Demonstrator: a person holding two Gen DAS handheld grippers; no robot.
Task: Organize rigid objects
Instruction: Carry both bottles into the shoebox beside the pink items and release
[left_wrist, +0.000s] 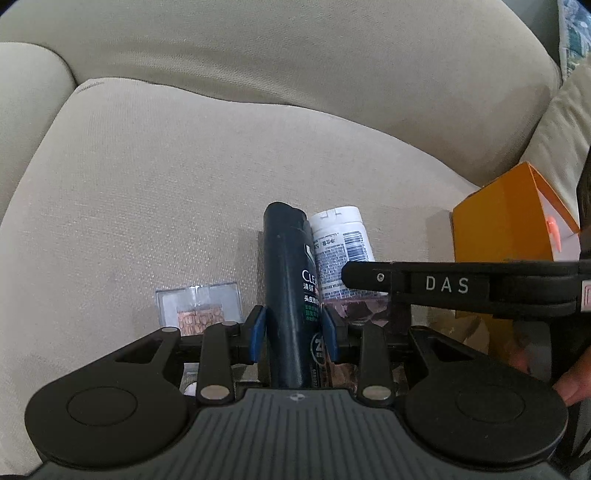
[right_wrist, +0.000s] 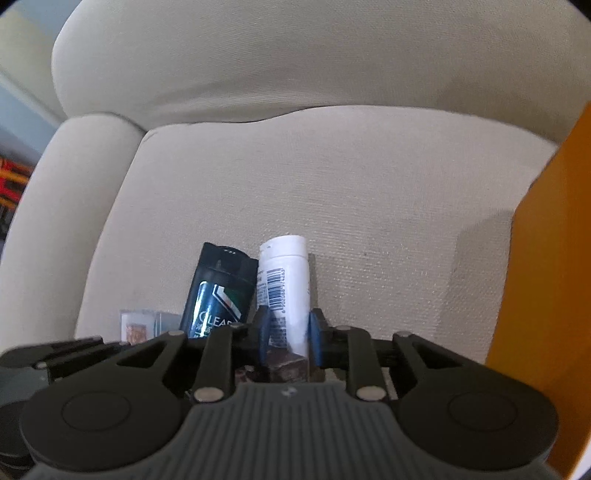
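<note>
Left wrist view, left to right: clear plastic case (left_wrist: 199, 302) flat on beige sofa seat cushion (left_wrist: 184, 177); dark Clear shampoo bottle (left_wrist: 291, 291) lengthwise on the cushion, seated between the blue pads of left gripper (left_wrist: 294, 334); pads pressed to both flanks, jaws narrow, closed on the bottle. White labelled bottle (left_wrist: 341, 243) touching the shampoo bottle on its right side, base partly hidden behind right gripper (left_wrist: 443, 286) crossing from the right edge. Orange carton (left_wrist: 506, 225) near the right edge, apart from both bottles.

Right wrist view, left to right: clear plastic case (right_wrist: 142, 325), shampoo bottle (right_wrist: 221, 291), then white labelled bottle (right_wrist: 286, 288) between the blue pads of right gripper (right_wrist: 288, 338); pads against its sides, jaws narrow, gripping the bottle. Orange carton (right_wrist: 546, 277) filling the right margin.

Risks, as judged: bottles in contact, so lifting either likely to drag or roll the other. Smooth rounded plastic under narrow pads, hence slip or twist in the grip if tilted. Grippers close together; collision likely if moved without coordination. Soft cushion underneath, so poor footing for any bottle set upright.
</note>
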